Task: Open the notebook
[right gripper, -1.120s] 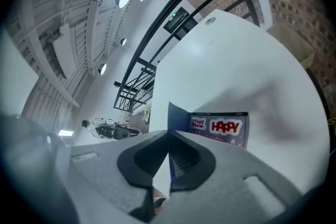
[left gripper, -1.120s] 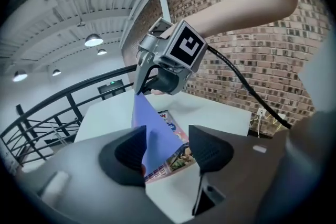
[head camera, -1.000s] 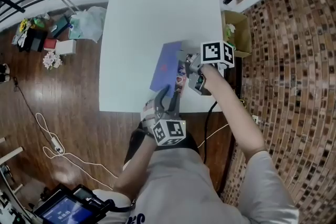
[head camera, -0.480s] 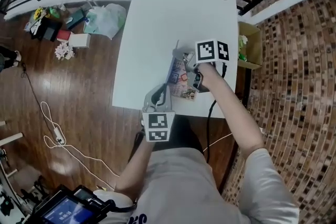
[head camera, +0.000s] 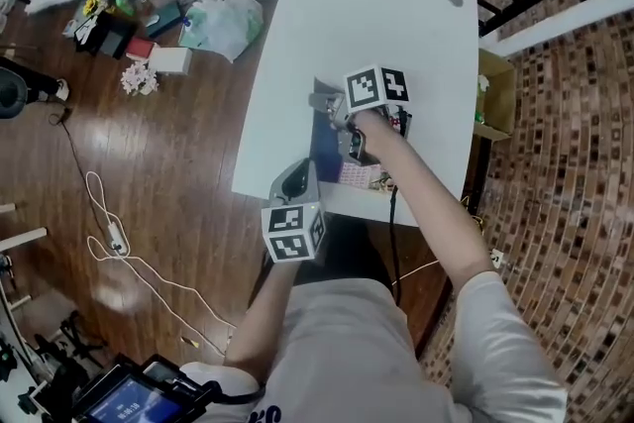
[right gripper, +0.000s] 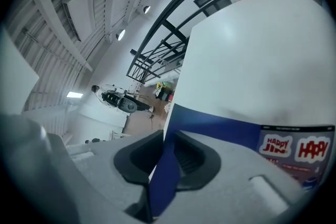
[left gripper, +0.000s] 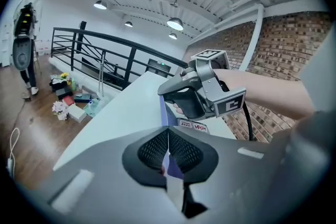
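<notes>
Swung upright, notebook's thin blue cover [head camera: 325, 154] sits pinched in left claw [left gripper: 168, 150].

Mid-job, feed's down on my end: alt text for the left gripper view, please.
The left claw is shut on the near edge of the notebook's blue cover, lifted nearly upright off the white table. Just beyond, the right claw, whose jaws have just been opening, has the same cover between them; a brick wall stands behind.
</notes>
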